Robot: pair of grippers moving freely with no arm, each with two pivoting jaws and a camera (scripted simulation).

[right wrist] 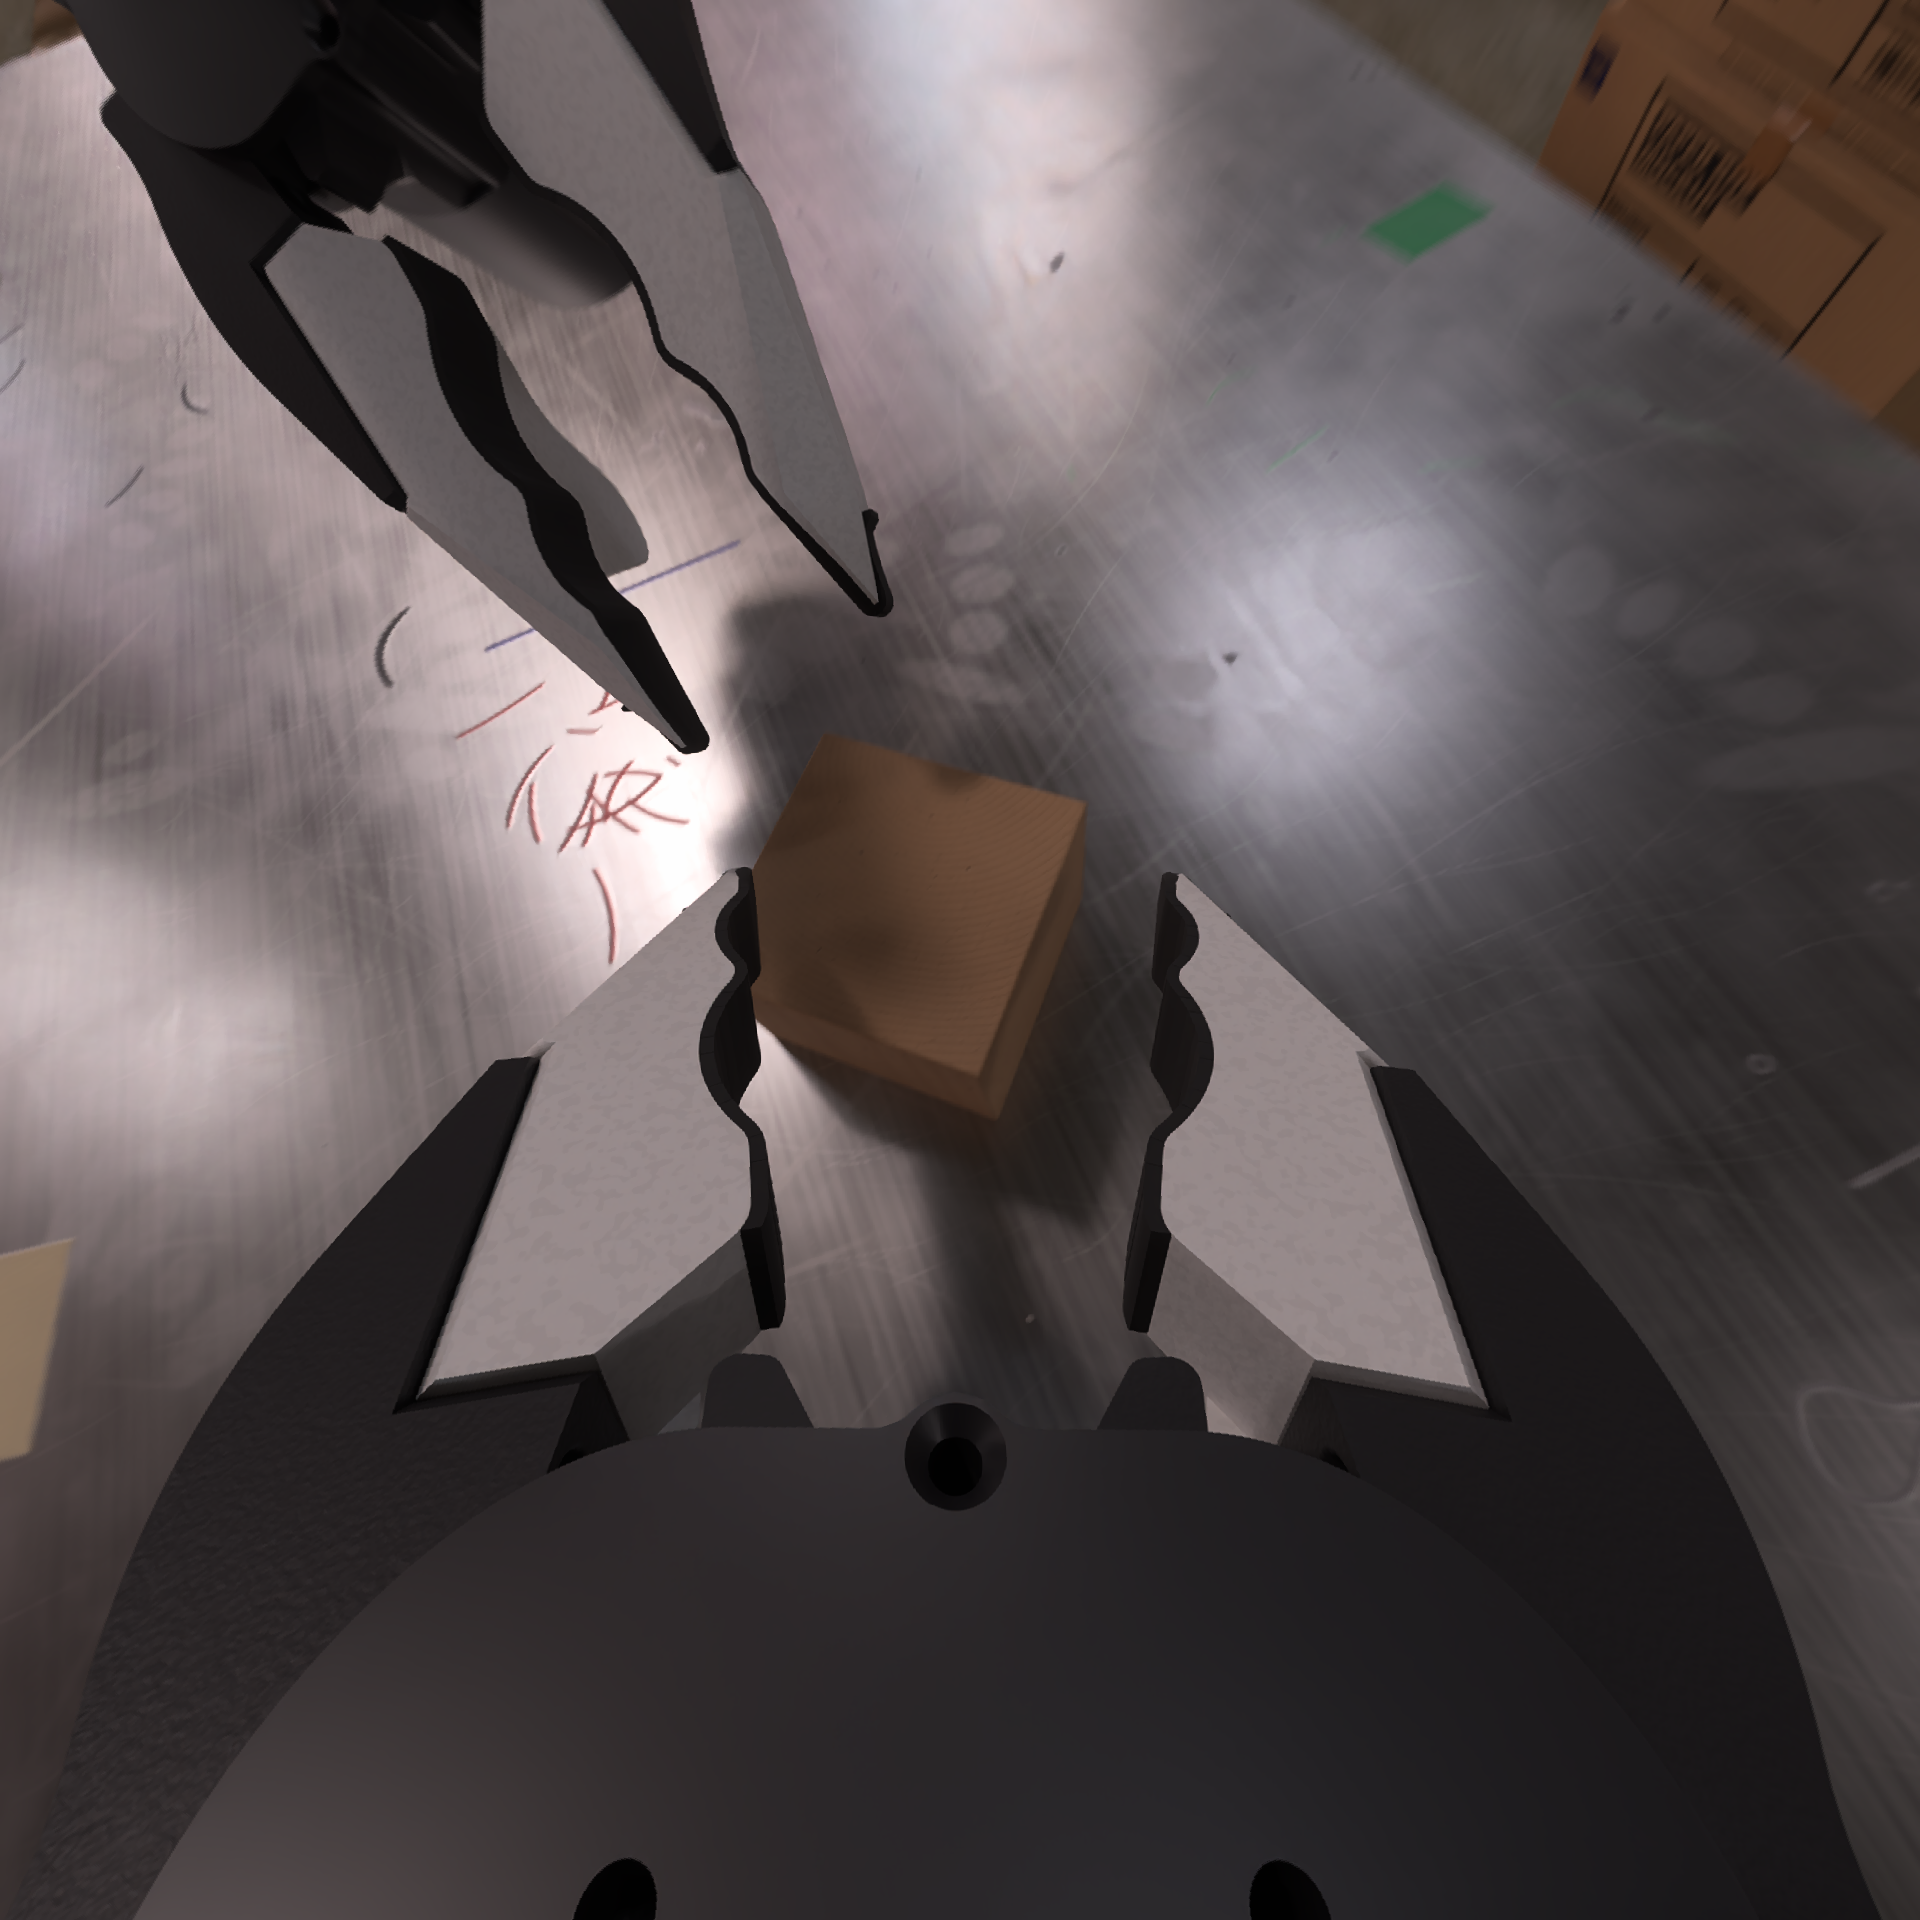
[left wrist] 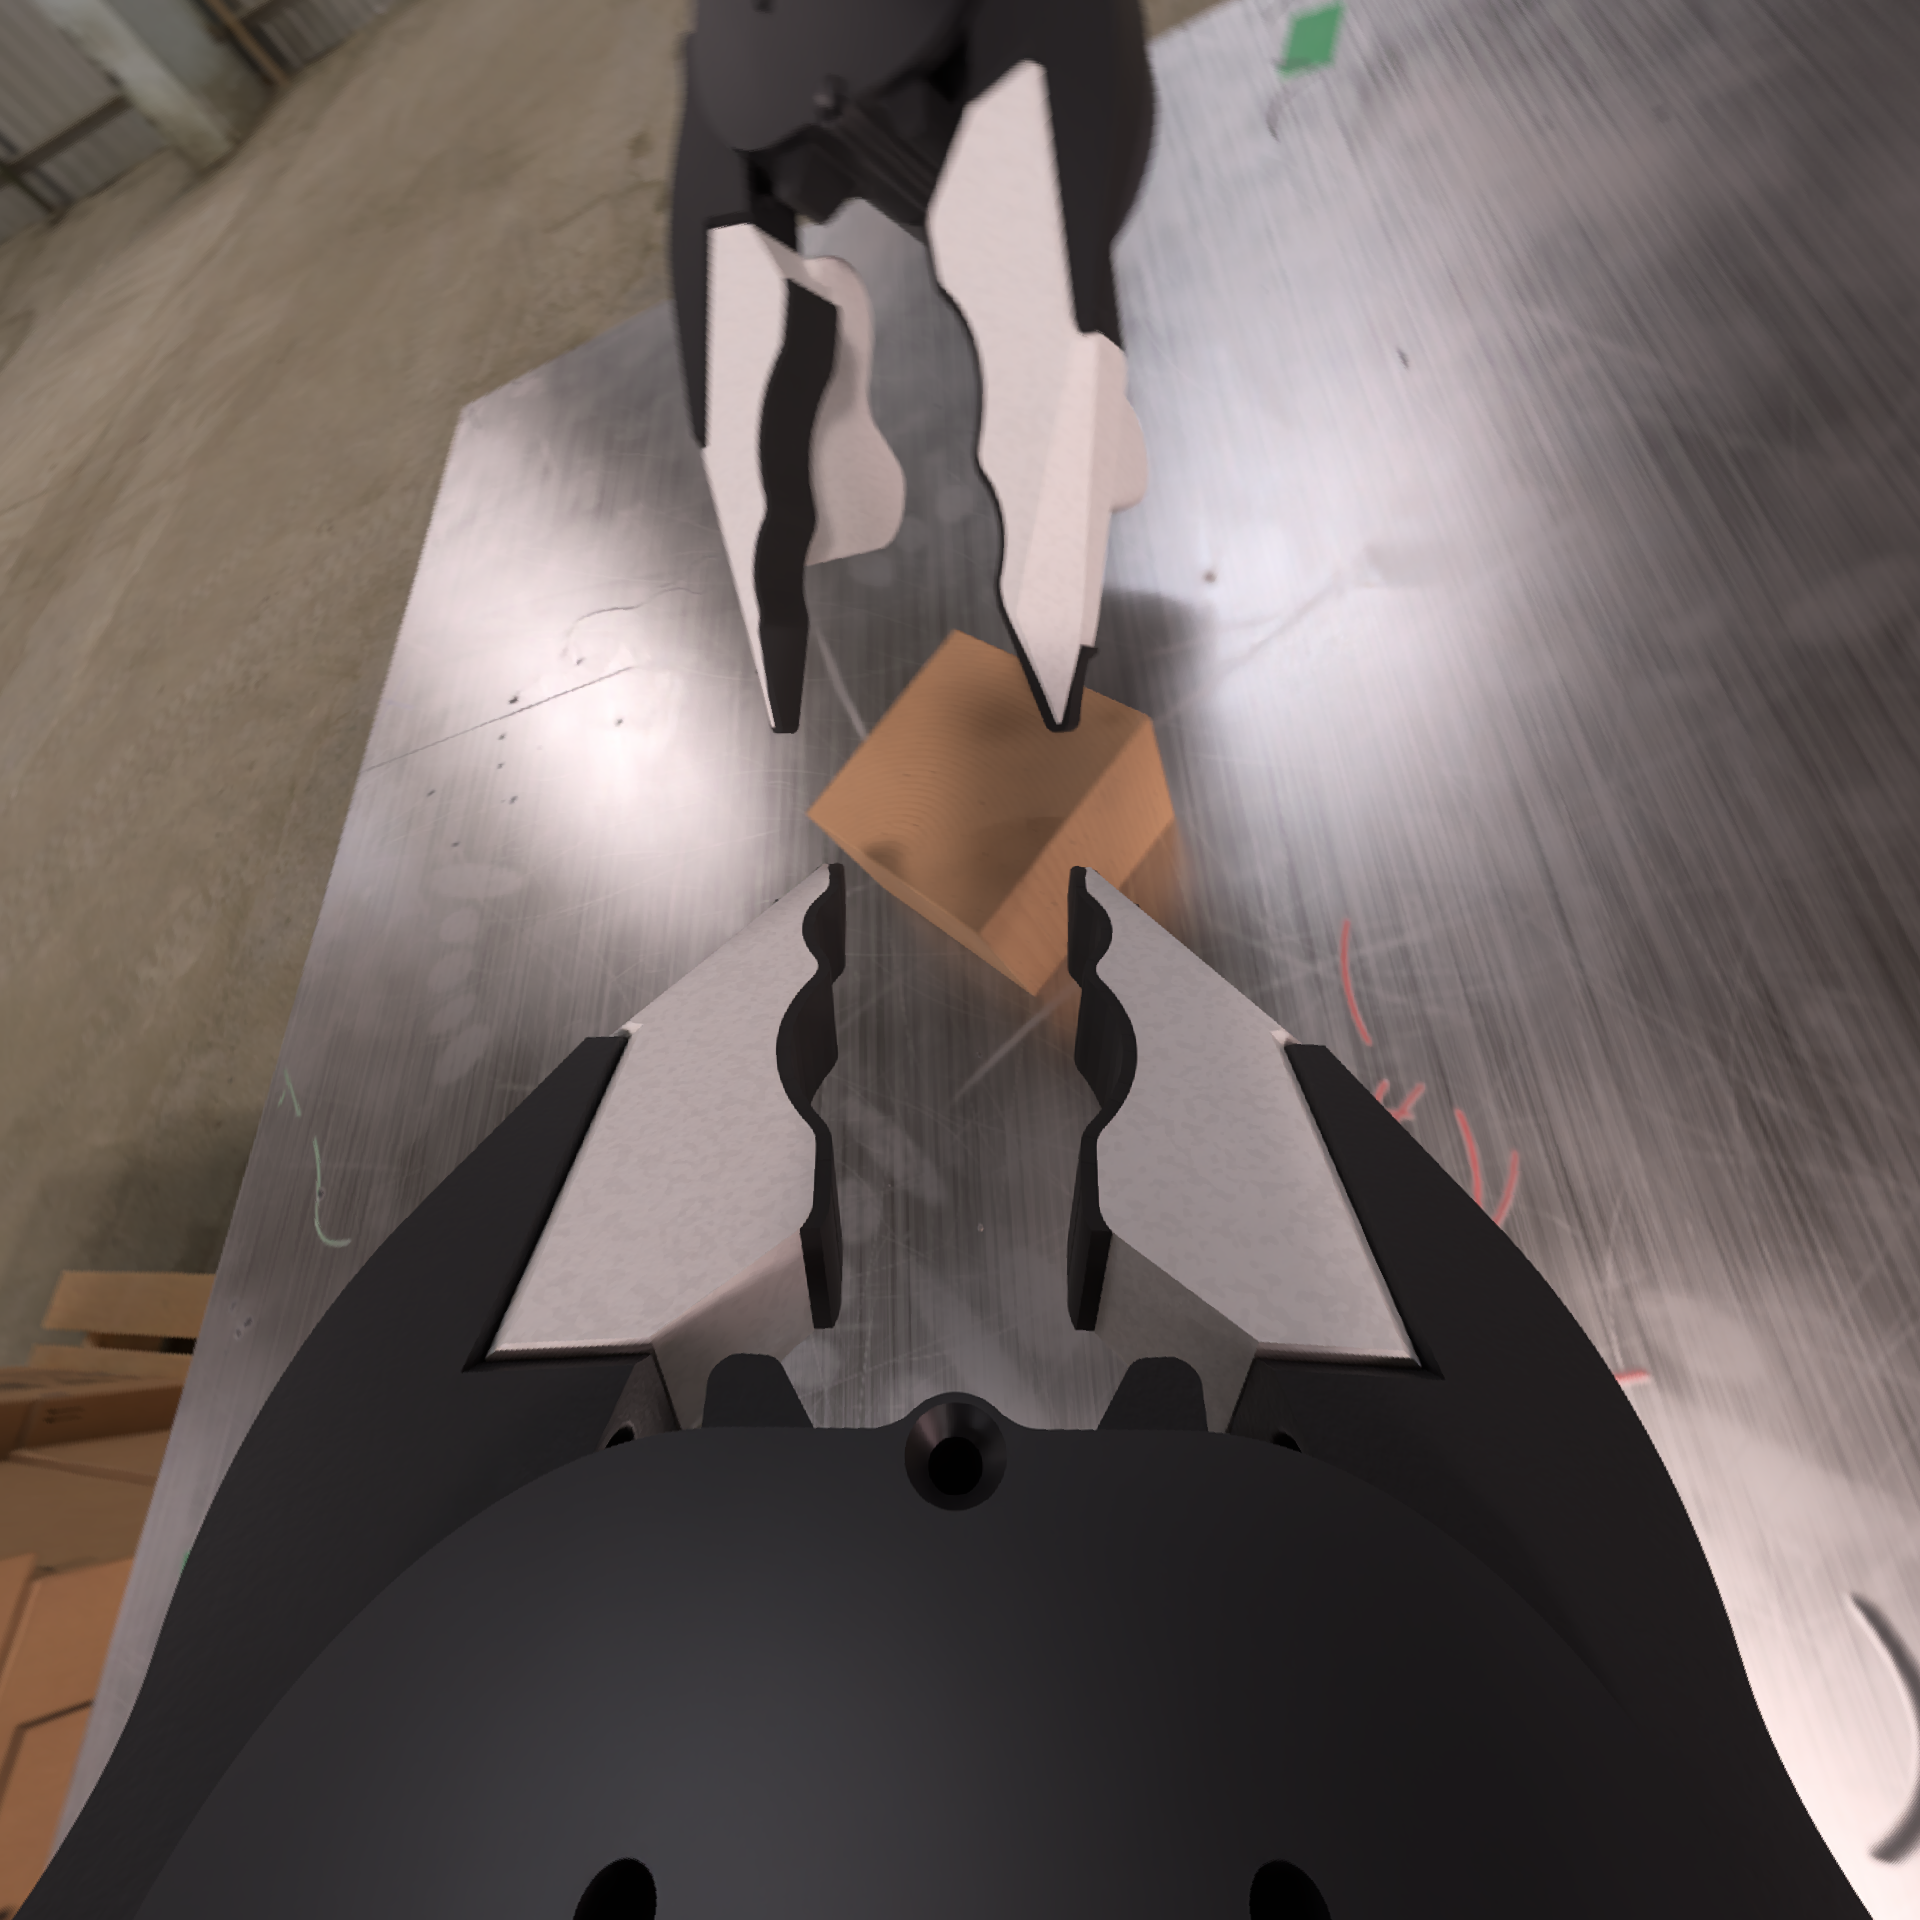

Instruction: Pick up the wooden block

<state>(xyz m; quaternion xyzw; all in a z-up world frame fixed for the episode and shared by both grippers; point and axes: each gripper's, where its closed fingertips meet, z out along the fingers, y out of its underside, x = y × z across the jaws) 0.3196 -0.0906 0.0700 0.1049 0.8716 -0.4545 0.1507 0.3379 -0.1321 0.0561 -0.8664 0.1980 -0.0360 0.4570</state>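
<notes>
Your wooden block (right wrist: pixel 914 925) sits flat on the scratched metal surface (right wrist: pixel 1455 727), nothing gripping it. Your right gripper (right wrist: pixel 956 878) hangs just near of it, fingers spread wider than the block — ready to straddle it. Your left gripper (left wrist: pixel 956 873) waits opposite, fingers parted, empty — clear of the approach.

we see tan wood-grain block (right wrist: pixel 914 925), brushed grey metal table (right wrist: pixel 1455 727) w/ red scribbles (right wrist: pixel 603 810), green patch (right wrist: pixel 1429 218), black/white grippers (right wrist: pixel 956 883)
</notes>
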